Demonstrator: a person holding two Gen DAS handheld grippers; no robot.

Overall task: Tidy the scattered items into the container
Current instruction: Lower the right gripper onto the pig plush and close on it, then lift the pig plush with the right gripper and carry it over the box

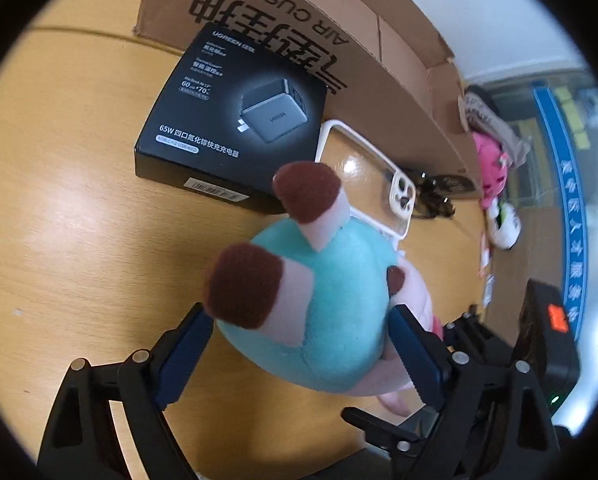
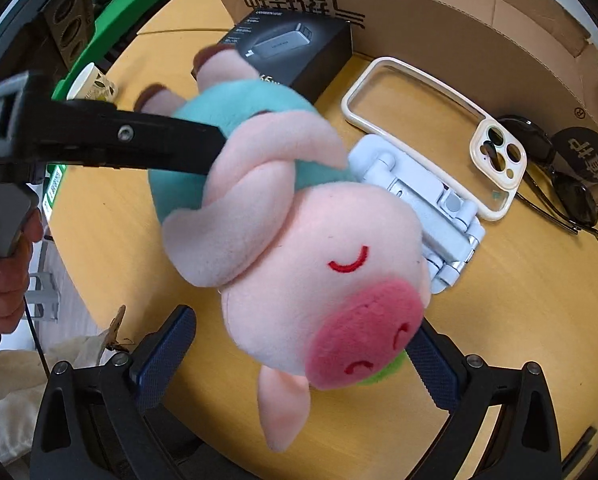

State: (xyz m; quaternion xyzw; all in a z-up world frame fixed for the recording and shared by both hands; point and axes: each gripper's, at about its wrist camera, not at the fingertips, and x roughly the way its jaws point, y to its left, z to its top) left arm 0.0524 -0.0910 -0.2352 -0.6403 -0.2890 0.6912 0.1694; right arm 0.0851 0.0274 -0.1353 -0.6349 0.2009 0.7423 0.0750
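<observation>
You had a soft, fuzzy cloth plush pig (image 2: 299, 240) over a smooth, faintly glossy wooden table (image 1: 79, 220), beside a matt brown corrugated cardboard box (image 1: 379, 60), a satin black printed carton (image 1: 235, 120), and a glossy clear plastic phone case (image 2: 431, 128).

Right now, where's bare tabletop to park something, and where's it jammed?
Free: the wide strip of wooden table left of the charger box, and the near-right corner below the sunglasses. Crowded: phone case, folding stand and plush pig, packed against the cardboard box.
</observation>
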